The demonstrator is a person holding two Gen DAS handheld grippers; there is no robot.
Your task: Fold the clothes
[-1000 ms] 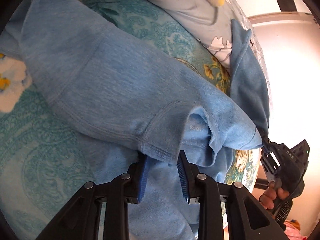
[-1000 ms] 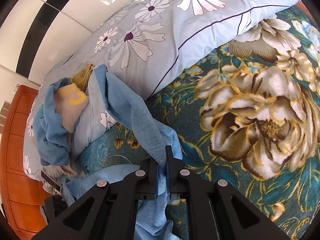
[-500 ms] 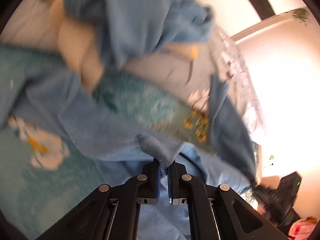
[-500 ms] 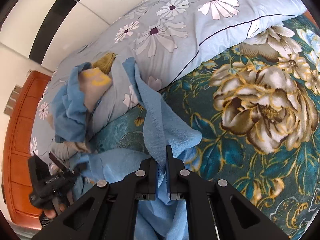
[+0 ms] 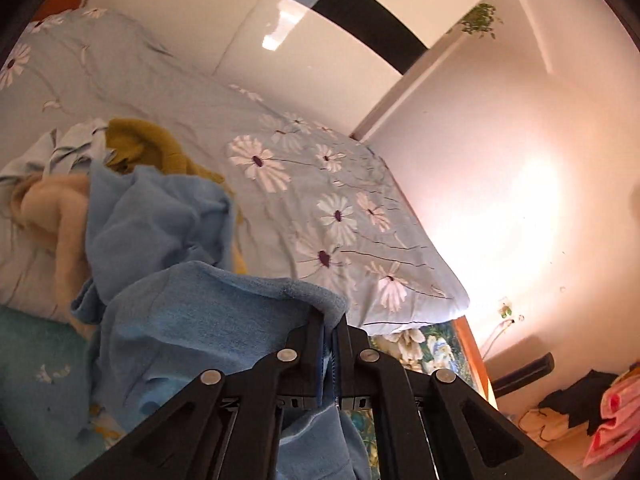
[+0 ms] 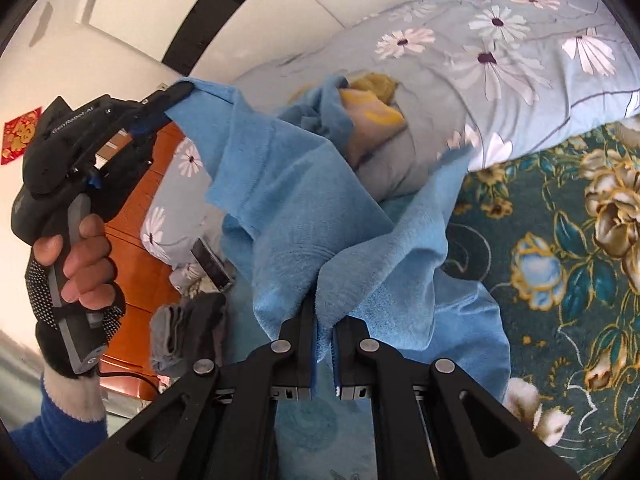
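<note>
I held the blue garment [image 6: 304, 208] lifted off the bed between both tools. The right gripper [image 6: 323, 344] was closed narrowly on a bunched fold of it, the cloth rising straight ahead of the fingertips and draping down on either side of them. Up and to the left of that gripper, the left gripper [image 6: 176, 98] pinched the garment's far corner, so the fabric hung slack between the two. My gloved left hand [image 6: 80, 264] gripped that tool's handle. From the left wrist view, the left gripper [image 5: 330, 332] was likewise clamped tight on a hemmed edge of the blue garment [image 5: 208, 320], which fell away to its left and below. Ahead of both grippers lay a pile of clothes [image 5: 132, 184], blue, mustard and peach, resting against a daisy-print pillow [image 5: 340, 208]. To the right of the right gripper spread the teal floral bedspread [image 6: 560, 248]; to its left stood an orange wooden headboard [image 6: 136, 248].
</note>
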